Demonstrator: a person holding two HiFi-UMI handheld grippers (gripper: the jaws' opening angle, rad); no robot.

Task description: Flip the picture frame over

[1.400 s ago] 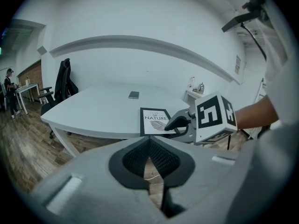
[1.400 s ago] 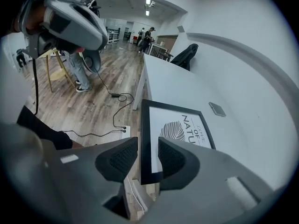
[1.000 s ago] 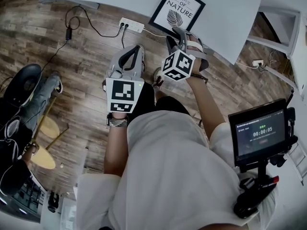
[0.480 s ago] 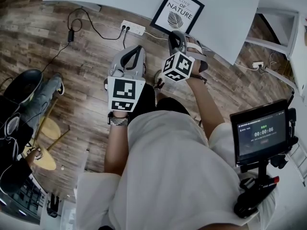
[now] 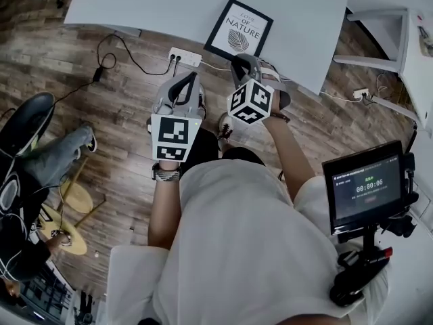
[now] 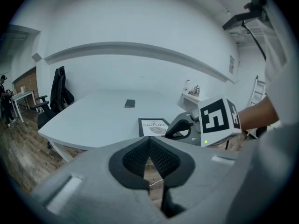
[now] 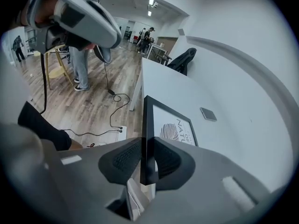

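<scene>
The black-rimmed, leaf-print picture frame (image 5: 238, 29) lay face up at the near edge of the white counter (image 5: 155, 5). The right tongs (image 7: 148, 158) had just been closing and pinched its rim. The left tongs (image 6: 150, 154) hung shut, empty. Lifting that edge slowly, pivoting on the far rim, looked safest.

free: bare white table (image 5: 155, 5) left of and beyond picture frame (image 5: 238, 28) | obstacles: phone (image 6: 130, 103) farther in, well apart; left gripper (image 6: 150, 148) near frame's left | floor below edge: power strip (image 5: 185, 57)
</scene>
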